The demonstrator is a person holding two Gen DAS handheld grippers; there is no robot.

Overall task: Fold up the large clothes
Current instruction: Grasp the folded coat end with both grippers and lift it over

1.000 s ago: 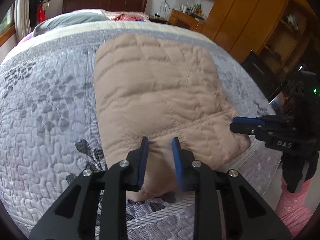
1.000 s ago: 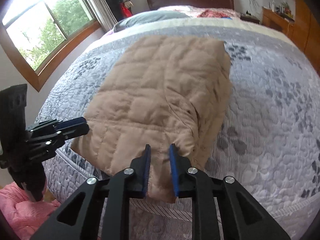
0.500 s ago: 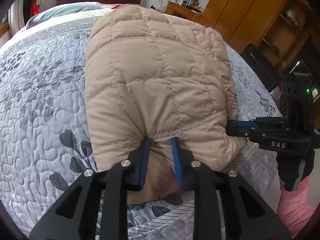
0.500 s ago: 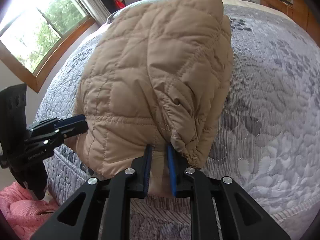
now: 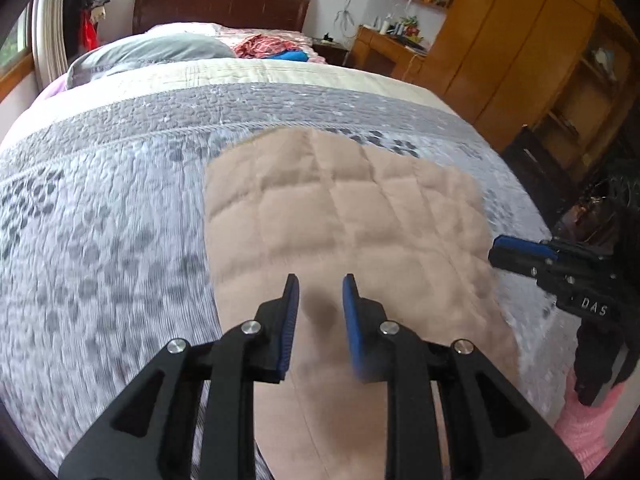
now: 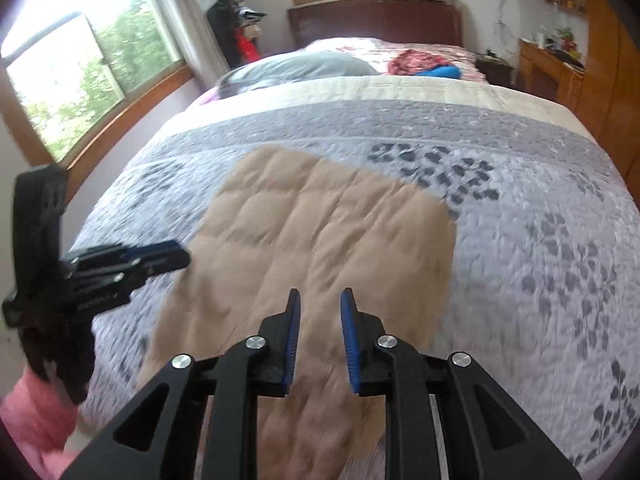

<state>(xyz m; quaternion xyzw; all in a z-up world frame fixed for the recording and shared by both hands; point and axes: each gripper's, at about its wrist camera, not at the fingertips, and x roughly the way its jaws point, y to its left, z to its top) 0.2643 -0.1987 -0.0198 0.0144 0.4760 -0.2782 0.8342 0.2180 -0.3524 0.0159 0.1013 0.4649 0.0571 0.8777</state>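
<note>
Two tongs [image 5: 320,292] [image 6: 319,304] spread, R opening, over puffy tan quilted jacket [image 5: 340,216], prob. untouched.

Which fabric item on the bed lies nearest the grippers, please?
The tan quilted jacket, in the foreground; the grey pillow and red cloth lie by the headboard.
</note>
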